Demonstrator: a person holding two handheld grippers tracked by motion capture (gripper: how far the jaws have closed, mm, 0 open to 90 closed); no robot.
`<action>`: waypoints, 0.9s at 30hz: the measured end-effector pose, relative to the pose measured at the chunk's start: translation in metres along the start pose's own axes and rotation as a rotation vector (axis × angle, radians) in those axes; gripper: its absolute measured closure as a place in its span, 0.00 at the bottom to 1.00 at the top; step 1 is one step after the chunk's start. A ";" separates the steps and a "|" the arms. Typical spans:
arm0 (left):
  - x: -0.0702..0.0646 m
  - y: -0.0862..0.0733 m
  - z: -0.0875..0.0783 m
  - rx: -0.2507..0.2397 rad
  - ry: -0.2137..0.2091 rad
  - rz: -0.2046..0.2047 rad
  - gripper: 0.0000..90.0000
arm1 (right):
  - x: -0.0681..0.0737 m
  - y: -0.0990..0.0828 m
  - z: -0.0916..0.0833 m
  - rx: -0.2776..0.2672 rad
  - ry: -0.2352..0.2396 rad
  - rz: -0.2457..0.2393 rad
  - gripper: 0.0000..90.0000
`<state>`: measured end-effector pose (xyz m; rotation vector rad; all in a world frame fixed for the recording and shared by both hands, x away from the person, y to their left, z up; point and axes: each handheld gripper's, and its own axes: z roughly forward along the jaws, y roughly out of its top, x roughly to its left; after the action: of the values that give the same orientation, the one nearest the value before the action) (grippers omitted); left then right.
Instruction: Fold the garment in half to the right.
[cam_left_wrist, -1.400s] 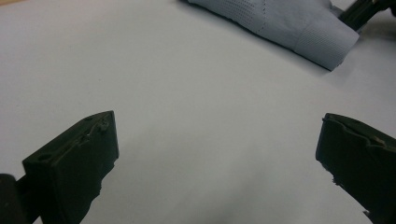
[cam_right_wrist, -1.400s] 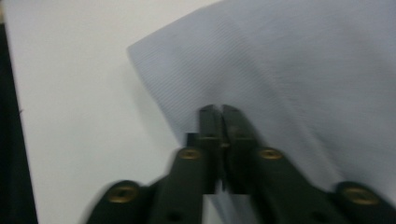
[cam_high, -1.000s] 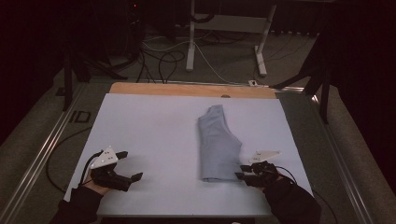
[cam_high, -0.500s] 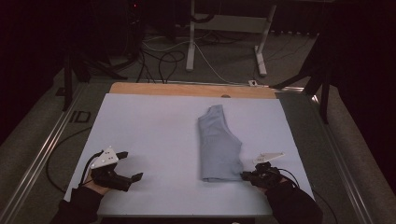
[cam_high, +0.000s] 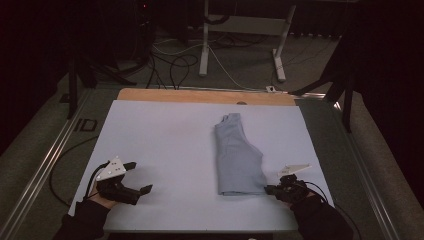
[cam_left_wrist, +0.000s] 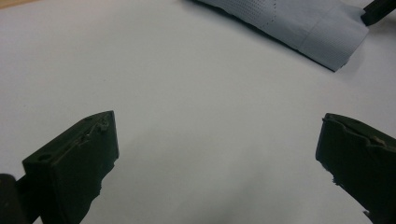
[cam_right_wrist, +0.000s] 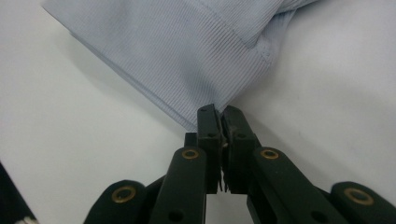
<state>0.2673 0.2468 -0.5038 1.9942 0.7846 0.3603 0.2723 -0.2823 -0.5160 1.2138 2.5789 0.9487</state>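
On the white counter, right of centre, a light-blue folded garment lies flat; folding looks mostly done, maybe one fold left. Right tool pressed together on its near-right corner. Left tool spread, empty, well apart from it.

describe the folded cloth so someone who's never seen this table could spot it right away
On the pale sheet covering the table, look right of centre, toward the near edge. The folded cloth lies there, long and narrow, its near right corner at the tips of the right gripper. It is light blue, finely ribbed fabric, the one soft item on the sheet.
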 end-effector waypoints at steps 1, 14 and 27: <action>0.000 0.000 0.000 -0.003 0.000 -0.004 0.00 | -0.001 -0.001 0.001 0.002 0.002 0.003 0.97; -0.001 0.000 0.001 0.003 -0.004 0.005 0.00 | -0.003 -0.001 0.005 0.012 0.014 0.009 0.86; -0.001 0.000 -0.001 -0.005 -0.003 0.008 0.00 | -0.002 0.013 -0.015 -0.121 0.045 -0.008 0.26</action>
<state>0.2664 0.2467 -0.5032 1.9936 0.7731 0.3633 0.2765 -0.2853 -0.4967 1.1634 2.5164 1.1244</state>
